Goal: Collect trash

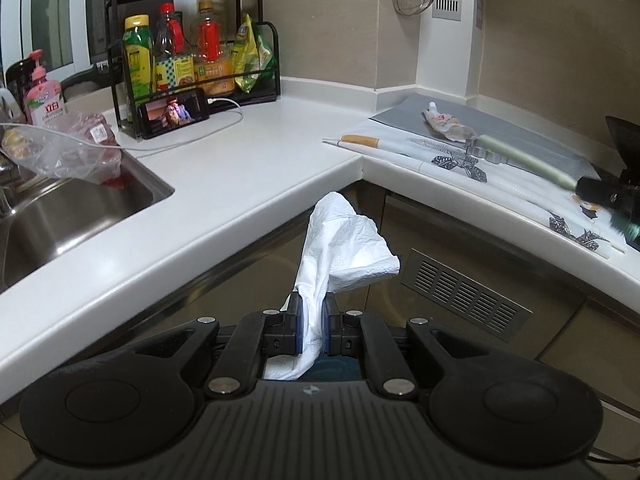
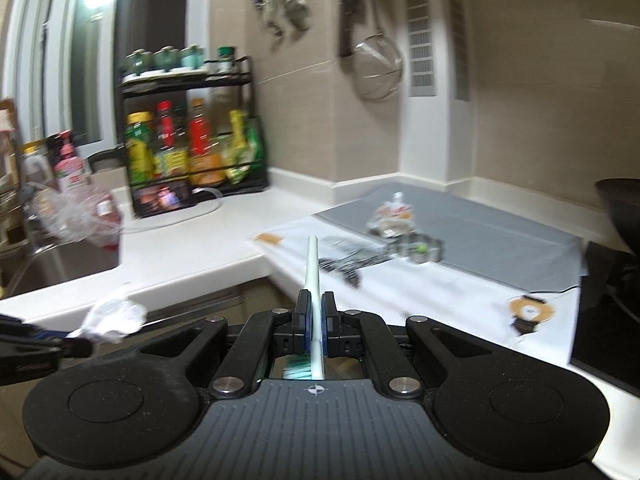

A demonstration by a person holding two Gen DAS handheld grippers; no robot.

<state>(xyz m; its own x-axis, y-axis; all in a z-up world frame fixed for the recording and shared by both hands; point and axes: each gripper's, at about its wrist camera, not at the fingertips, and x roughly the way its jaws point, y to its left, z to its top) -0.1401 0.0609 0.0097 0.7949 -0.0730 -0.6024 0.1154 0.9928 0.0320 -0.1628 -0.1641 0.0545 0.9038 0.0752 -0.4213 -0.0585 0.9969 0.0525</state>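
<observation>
Tissue [image 1: 340, 248] pinched in left tool [image 1: 312, 328], crumpled, sticking up past the pads, held off the worktop [image 1: 224, 184] in front of its inner corner, over the cabinet fronts. Toothbrush [image 2: 313, 276] clamped in right tool [image 2: 316, 320], handle pointing fwd, bristles back toward the camera, also clear of the worktop edge. Both tools pressed together on their loads, no slack visible.

More apparent trash left on the right-hand run: squeezed pouch [image 1: 446, 124] on the grey mat [image 1: 520, 128], near the back wall; cigarette-like stick [image 1: 360, 141] at the mat's left end, near the inner corner. Metal cutter [image 2: 420, 249] just in front of the pouch, prob. not trash. Clear bag [image 1: 68, 148] w/ red stuff at the sink [image 1: 80, 216] rim, left run. Phone [image 1: 172, 114] propped by the rack [image 1: 192, 40], back left.

Step, as judged: carry phase, both items lifted, en route to a bin. No bin in either view. Right view blurred.

Next calls for: locating the bin, bringing each tool over its mouth, then spreading pads one at a time. Tissue light and clingy, may stick to a pad; a shake maybe needed. Toothbrush long, so tip down first.
</observation>
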